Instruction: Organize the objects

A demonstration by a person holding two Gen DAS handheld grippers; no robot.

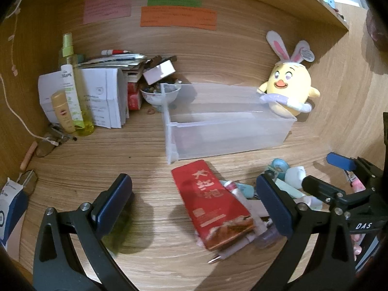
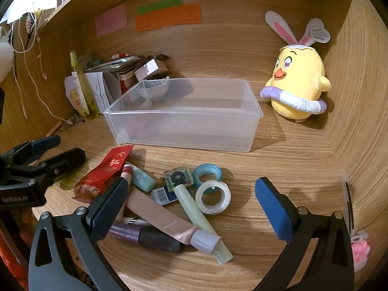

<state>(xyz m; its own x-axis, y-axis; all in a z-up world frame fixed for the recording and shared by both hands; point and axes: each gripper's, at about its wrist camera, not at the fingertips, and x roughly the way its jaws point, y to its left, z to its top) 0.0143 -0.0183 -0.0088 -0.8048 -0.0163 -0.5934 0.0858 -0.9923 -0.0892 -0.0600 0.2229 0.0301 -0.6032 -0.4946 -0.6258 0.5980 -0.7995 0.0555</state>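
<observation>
A clear plastic box (image 2: pixel 184 114) (image 1: pixel 225 126) stands empty on the wooden desk. In front of it lies a pile: a red packet (image 1: pixel 213 206) (image 2: pixel 106 169), a beige tube (image 2: pixel 165 220), a pale green tube (image 2: pixel 196 208), a white tape roll (image 2: pixel 213 196), a blue tape roll (image 2: pixel 207 173), a dark purple stick (image 2: pixel 145 236) and a small printed tile (image 2: pixel 179 178). My left gripper (image 1: pixel 194 201) is open, low over the desk, with the red packet between its fingers untouched. My right gripper (image 2: pixel 191 201) is open above the pile, holding nothing.
A yellow chick plush (image 2: pixel 298 80) with bunny ears sits at the back right beside the box. At the back left stand spray bottles (image 1: pixel 72 84), papers, books and a small bowl (image 1: pixel 160 94). Glasses (image 1: pixel 46 145) lie by the left wall. Wooden walls close in on both sides.
</observation>
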